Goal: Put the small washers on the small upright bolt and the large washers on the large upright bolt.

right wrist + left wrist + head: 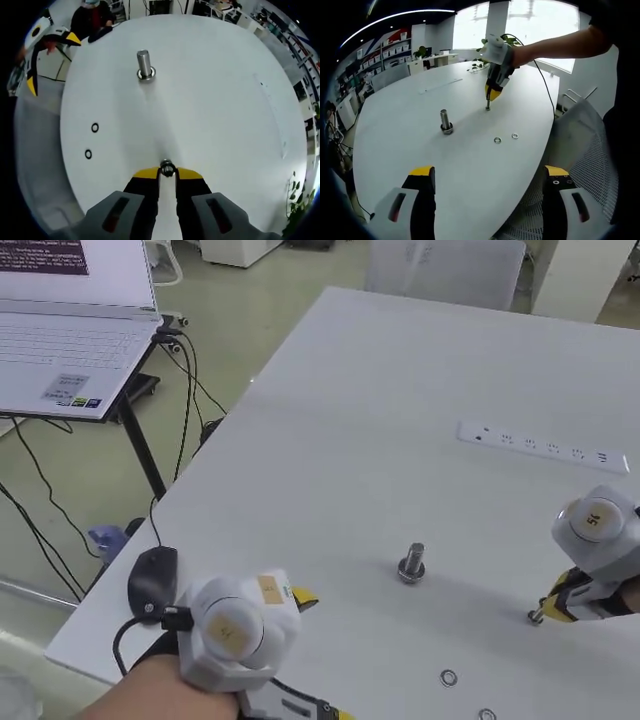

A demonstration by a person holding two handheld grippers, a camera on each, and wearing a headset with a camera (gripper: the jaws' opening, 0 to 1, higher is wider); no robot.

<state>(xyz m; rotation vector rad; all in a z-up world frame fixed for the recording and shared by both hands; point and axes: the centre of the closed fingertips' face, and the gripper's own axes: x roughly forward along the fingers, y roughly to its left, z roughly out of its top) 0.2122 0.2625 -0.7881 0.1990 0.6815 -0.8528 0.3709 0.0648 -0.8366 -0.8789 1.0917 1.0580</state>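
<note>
White counter (330,440), bare but for the work. The large upright bolt (412,565) stood head down, shank up, long axis vertical. The small upright bolt (536,617) stood likewise at its 4 o'clock in the head view. Two washers (448,677) lay flat at the large bolt's 5 o'clock.

The right hand-held gripper (167,176) had its jaws drawn nearly together at the small bolt's top. Whether they pinched a washer could not be told. The left hand-held gripper (488,172) hung with jaws wide apart, holding nothing.

Judgement: any washer should be kept level, its hole centred on the vertical shank, and released without side push, since the bolt looked easily toppled.
</note>
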